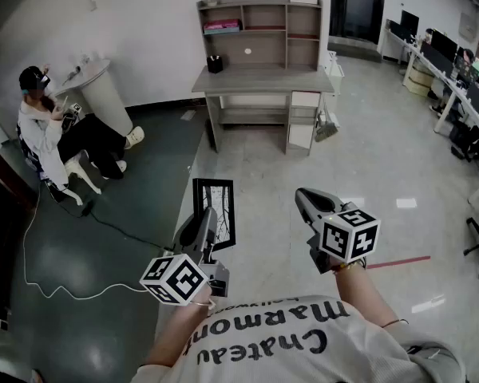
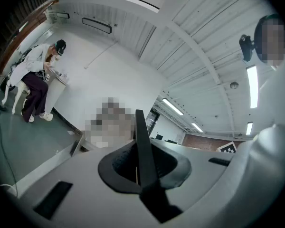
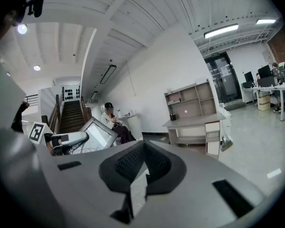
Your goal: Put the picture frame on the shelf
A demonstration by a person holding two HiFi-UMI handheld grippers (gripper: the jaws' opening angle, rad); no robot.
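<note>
A black picture frame (image 1: 216,211) with a white branch print is held upright in front of me, and my left gripper (image 1: 207,223) is shut on its lower left edge. In the left gripper view the frame (image 2: 141,134) shows edge-on as a thin dark strip pinched between the jaws of that gripper (image 2: 139,161). To the right of it my right gripper (image 1: 305,199) is shut, with nothing between its jaws. The grey shelf (image 1: 260,29) stands on a desk (image 1: 263,80) against the far wall, several steps ahead. From the right gripper view I see the shelf (image 3: 190,101) and the frame (image 3: 98,137).
A black cup (image 1: 215,64) stands on the desk and a pink item (image 1: 221,27) lies in the shelf's top left compartment. A person (image 1: 46,126) sits at the far left beside a white bin (image 1: 105,96). A white cable (image 1: 64,292) trails over the floor. Office desks (image 1: 455,82) line the right.
</note>
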